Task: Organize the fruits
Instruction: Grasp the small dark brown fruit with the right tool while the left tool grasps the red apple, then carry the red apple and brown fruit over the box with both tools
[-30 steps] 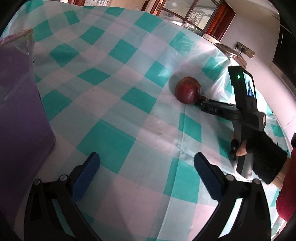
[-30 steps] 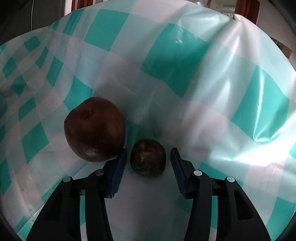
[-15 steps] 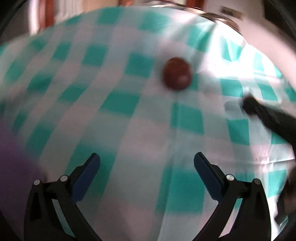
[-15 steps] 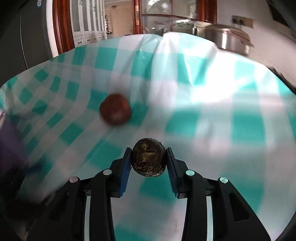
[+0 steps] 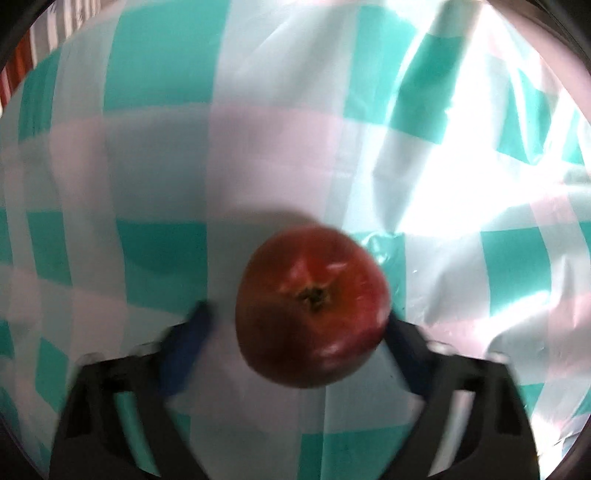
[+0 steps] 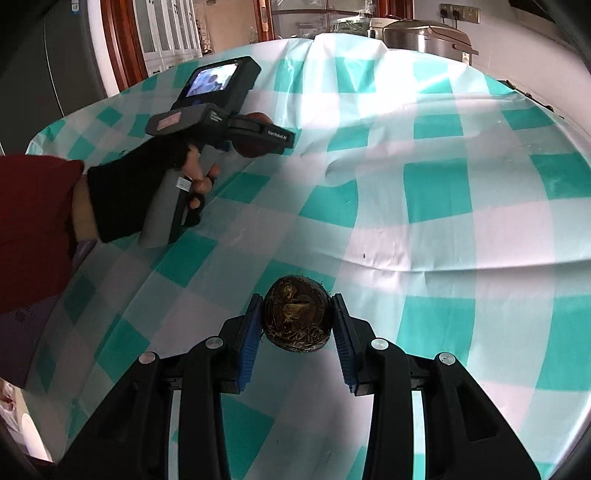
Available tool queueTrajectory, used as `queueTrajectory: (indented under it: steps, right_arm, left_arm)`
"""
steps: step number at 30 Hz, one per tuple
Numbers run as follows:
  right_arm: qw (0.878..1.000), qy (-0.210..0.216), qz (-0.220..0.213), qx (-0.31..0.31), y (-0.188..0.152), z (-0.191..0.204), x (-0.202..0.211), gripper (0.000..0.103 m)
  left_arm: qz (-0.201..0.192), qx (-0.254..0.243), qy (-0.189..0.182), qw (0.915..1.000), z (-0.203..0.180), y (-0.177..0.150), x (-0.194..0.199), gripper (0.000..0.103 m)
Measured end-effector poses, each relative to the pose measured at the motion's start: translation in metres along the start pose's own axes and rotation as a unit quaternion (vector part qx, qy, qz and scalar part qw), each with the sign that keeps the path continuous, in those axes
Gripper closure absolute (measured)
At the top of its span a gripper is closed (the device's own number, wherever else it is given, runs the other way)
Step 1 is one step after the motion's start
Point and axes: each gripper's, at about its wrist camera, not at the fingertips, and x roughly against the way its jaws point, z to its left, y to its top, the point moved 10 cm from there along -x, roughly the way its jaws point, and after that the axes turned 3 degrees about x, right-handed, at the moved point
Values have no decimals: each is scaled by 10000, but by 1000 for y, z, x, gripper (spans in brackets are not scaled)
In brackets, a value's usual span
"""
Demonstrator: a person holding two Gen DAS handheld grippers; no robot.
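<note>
A red apple (image 5: 312,306) lies on the green-and-white checked tablecloth (image 5: 258,155), between the fingers of my left gripper (image 5: 295,332). The right finger touches the apple; the left finger stands a little apart from it, so the gripper is open. The view is blurred. My right gripper (image 6: 295,317) is shut on a small dark brown round fruit (image 6: 296,318) and holds it above the cloth. In the right wrist view the left gripper (image 6: 258,136) is at the far left, with the apple (image 6: 255,147) mostly hidden behind it.
A purple box edge (image 6: 22,325) shows at the lower left of the right wrist view. A steel cooker (image 6: 424,35) stands beyond the table's far edge. The cloth is wrinkled at the right (image 5: 517,206).
My right gripper closed on the small brown fruit and lifted it back from the apple. My left gripper moved forward to the apple, which now sits between its fingers.
</note>
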Motion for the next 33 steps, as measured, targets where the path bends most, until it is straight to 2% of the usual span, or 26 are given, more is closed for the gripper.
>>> queueTrajectory:
  steps: [1, 4, 12, 15, 19, 22, 25, 26, 29, 33]
  right_arm:
    - [10000, -13, 2, -38, -1, -1, 1, 66]
    - [9998, -57, 14, -212, 2, -8, 3, 66]
    - [9969, 18, 272, -741, 5, -13, -4, 66]
    - [9971, 60, 267, -716, 1, -8, -4, 66]
    - [9975, 27, 264, -662, -6, -9, 1, 66]
    - [9971, 32, 348, -681, -12, -12, 14, 66]
    - [9979, -19, 349, -554, -8, -16, 39, 66]
    - [9980, -20, 331, -536, -5, -17, 48, 66]
    - [9989, -56, 238, -394, 12, -21, 76, 66]
    - [9997, -150, 152, -114, 35, -20, 93, 66]
  left_arm:
    - [-35, -148, -143, 9998, -7, -1, 4, 40]
    - [14, -218, -374, 9991, -11, -13, 16, 41]
    - [370, -222, -304, 9986, -3, -83, 83, 41]
    - [361, -274, -281, 9986, -2, -111, 120, 41]
    - [398, -196, -208, 9988, 4, -141, 151, 41]
    - [338, -49, -224, 9992, 11, -155, 181, 41]
    - [260, 50, -238, 9994, 4, -154, 211, 41]
    - [210, 60, -249, 9995, -3, -144, 218, 41]
    - [-45, -103, -241, 9996, -10, -136, 253, 41]
    - [-262, -301, -248, 9989, -22, -137, 276, 41]
